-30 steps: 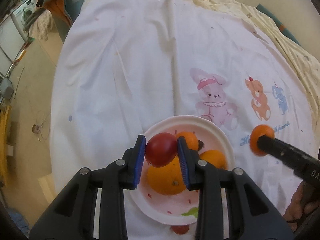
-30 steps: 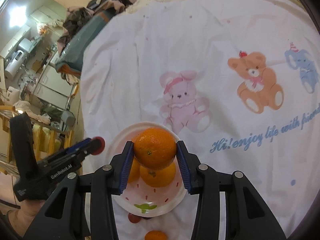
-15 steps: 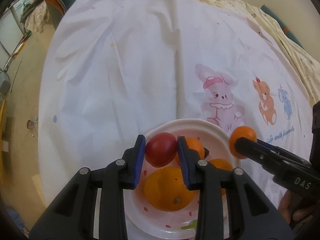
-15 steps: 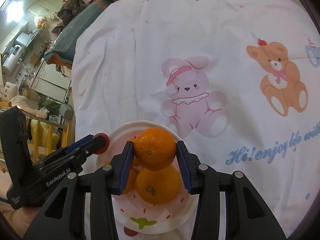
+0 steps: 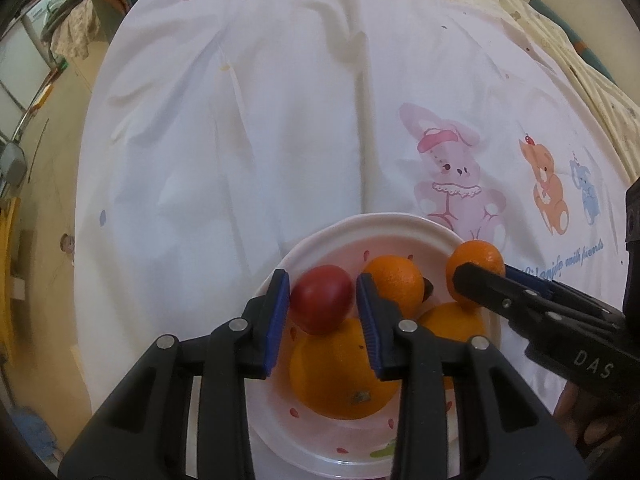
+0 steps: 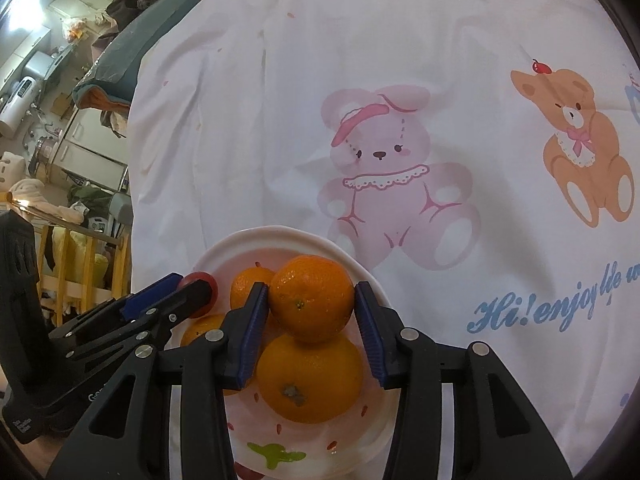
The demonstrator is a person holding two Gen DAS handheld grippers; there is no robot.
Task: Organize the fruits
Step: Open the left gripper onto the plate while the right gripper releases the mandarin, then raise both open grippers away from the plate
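Releasing is under way on both sides over the plate (image 5: 276, 280). My left gripper (image 5: 322, 306) is opening around the red fruit (image 5: 322, 298), which sits between its fingers above the large orange (image 5: 340, 376) near the plate's left rim. My right gripper (image 6: 311, 320) is also opening: the small orange (image 6: 312, 298) rests between its fingers, directly atop another orange (image 6: 310, 380), near the plate's right rim.
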